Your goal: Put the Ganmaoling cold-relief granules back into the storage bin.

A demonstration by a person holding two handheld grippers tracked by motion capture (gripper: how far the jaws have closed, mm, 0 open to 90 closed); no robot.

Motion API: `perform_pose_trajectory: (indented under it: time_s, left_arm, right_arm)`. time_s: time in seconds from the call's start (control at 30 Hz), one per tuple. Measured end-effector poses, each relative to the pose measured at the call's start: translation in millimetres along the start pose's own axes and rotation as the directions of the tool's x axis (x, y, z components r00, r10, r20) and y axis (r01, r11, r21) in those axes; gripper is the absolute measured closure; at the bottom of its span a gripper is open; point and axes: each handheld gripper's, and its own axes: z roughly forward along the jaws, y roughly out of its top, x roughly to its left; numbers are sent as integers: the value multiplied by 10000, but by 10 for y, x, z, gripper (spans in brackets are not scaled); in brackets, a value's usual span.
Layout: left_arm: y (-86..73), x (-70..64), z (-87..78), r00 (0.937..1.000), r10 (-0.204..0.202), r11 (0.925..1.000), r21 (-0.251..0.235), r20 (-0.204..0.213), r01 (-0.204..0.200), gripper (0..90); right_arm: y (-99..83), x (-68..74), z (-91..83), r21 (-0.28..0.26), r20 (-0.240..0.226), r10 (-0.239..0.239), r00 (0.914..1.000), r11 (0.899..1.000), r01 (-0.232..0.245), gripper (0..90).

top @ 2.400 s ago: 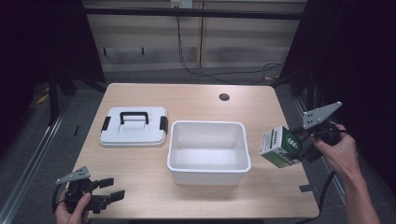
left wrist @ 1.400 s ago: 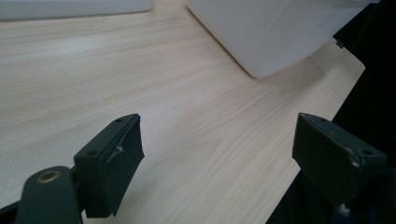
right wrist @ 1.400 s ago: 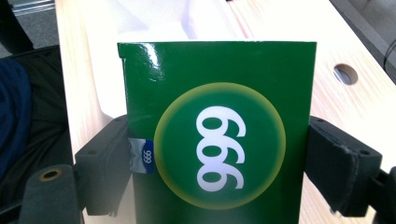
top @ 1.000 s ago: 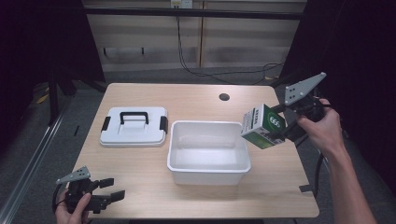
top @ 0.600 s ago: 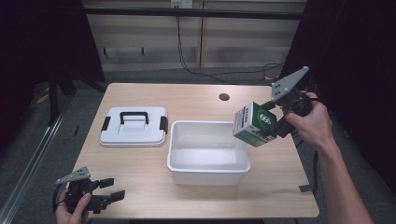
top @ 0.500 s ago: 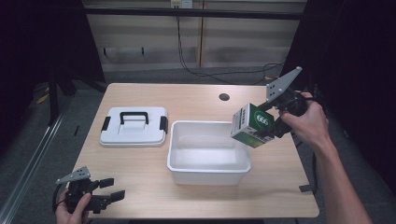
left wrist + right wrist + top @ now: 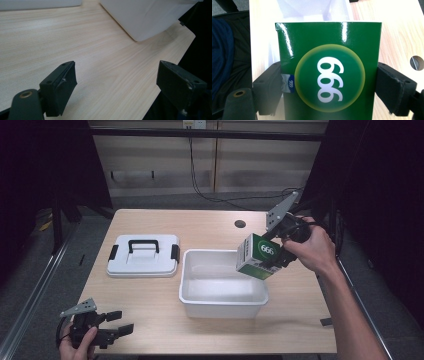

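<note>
While the carton hangs over the tub: the step looks like lowering it inside.
Doing it well: bring the green box (image 7: 258, 255) further over the middle of the white bin (image 7: 221, 304), level out its tilt, lower it near the floor, then part the jaws.
Box and jaws: the right gripper (image 7: 276, 251) is clamped on the box's two sides, with the label facing its camera.
Box position: in the air above the bin's right rim.
Left gripper (image 7: 120, 330): jaws apart, empty, low over the table (image 7: 150, 295) near its front-left corner.
Lid (image 7: 143, 255): lying left of the bin.

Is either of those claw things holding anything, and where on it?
The right gripper clamps the green box by its two opposite sides; the left gripper holds nothing.
</note>
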Motion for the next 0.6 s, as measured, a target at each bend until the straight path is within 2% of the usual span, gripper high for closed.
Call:
perform_pose_trajectory:
  time_s: [0.17,0.37,0.6]
  left_arm:
    - [-2,-1,0,10000,-17,10000,0,-7,17,162]
    - [-2,-2,0,10000,-15,10000,-6,-6,15,162]
    - [-2,1,-1,10000,-5,10000,1,-12,5,162]
  right_arm:
    - [70,7,71,306,-53,-84,10000,9995,86,159]
    - [172,47,166,752,-118,-475,9988,9960,483,159]
    - [210,31,263,1219,-267,-528,9982,9910,557,159]
